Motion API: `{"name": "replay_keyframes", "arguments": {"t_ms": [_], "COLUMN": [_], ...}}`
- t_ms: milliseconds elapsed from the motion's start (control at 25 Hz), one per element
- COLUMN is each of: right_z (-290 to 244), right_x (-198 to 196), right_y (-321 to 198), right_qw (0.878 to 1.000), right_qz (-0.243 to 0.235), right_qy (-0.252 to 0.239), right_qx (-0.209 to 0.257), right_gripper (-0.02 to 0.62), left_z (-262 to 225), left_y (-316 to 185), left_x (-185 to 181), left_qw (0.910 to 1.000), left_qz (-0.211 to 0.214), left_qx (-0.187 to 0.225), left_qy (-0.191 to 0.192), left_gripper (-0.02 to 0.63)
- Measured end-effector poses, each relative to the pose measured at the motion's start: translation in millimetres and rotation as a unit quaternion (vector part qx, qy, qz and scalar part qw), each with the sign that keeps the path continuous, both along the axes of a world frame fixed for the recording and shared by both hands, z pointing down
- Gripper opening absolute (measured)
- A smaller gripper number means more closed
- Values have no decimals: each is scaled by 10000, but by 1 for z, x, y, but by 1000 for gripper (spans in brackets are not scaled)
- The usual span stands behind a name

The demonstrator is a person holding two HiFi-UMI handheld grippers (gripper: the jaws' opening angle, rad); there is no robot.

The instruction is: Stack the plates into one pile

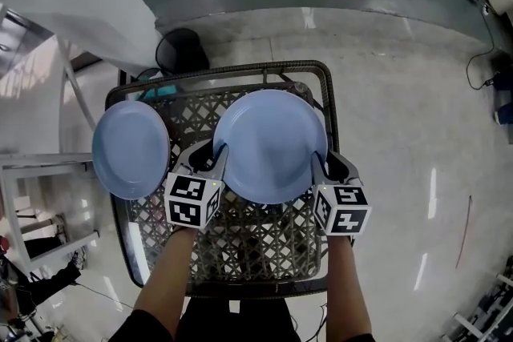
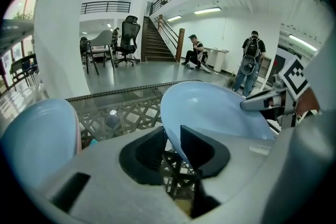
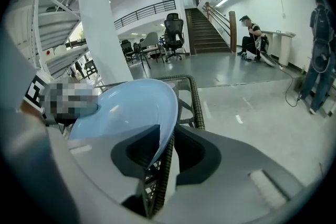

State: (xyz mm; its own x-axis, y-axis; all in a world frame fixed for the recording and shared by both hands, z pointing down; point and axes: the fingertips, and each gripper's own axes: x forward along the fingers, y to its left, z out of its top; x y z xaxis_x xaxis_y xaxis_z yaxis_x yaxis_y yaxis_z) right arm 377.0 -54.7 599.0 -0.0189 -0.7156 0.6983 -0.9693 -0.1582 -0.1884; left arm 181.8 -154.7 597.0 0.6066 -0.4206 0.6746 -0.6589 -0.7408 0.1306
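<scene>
Over a lattice table (image 1: pixel 240 248) with a dark woven rim, two pale blue plates are recorded.

- Item 1 – middle plate (image 1: pixel 268 144): held above the table's centre, with its hollow face up. Its left rim is clamped between the jaws of the left gripper (image 1: pixel 218 154) and its right rim between the jaws of the right gripper (image 1: pixel 319 162). In each gripper view the rim is seen running between the two black pads, raised off the lattice below.
- Item 2 – left plate (image 1: pixel 130 150): set at the table's left edge and overhanging the rim, just beside the left gripper but apart from the middle plate. It is touched by neither gripper.

Each gripper is carried on a bare forearm and bears a cube with square markers.

Beyond the table, a shiny grey floor, a staircase and a black office chair (image 2: pixel 128 39) are noted.
</scene>
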Motion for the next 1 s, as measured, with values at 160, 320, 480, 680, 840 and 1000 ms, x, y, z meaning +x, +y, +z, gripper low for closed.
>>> {"name": "replay_keyframes", "arguments": {"t_ms": [160, 320, 480, 680, 840, 1000], "right_z": [-4, -10, -22, -37, -53, -77], "right_x": [0, 1, -2, -4, -6, -13], "right_y": [3, 8, 13, 15, 18, 18], "right_qw": [10000, 10000, 9999, 9997, 9995, 9990], "right_qz": [12, 64, 126, 141, 171, 194], "right_qy": [18, 51, 68, 91, 129, 183], "right_qx": [-12, 1, 67, 150, 240, 362], "right_gripper": [93, 86, 82, 80, 80, 78], "left_z": [-6, -15, -27, -42, -58, -82], "left_y": [-2, -1, 1, 4, 5, 6], "left_x": [0, 1, -1, -4, -6, -13], "left_qw": [10000, 9999, 9997, 9995, 9990, 9982], "left_qz": [-47, -26, -64, -100, -118, -133], "left_qx": [75, 116, 171, 227, 278, 425], "left_qy": [22, 62, 134, 211, 320, 398], "left_gripper": [80, 68, 63, 60, 58, 57]}}
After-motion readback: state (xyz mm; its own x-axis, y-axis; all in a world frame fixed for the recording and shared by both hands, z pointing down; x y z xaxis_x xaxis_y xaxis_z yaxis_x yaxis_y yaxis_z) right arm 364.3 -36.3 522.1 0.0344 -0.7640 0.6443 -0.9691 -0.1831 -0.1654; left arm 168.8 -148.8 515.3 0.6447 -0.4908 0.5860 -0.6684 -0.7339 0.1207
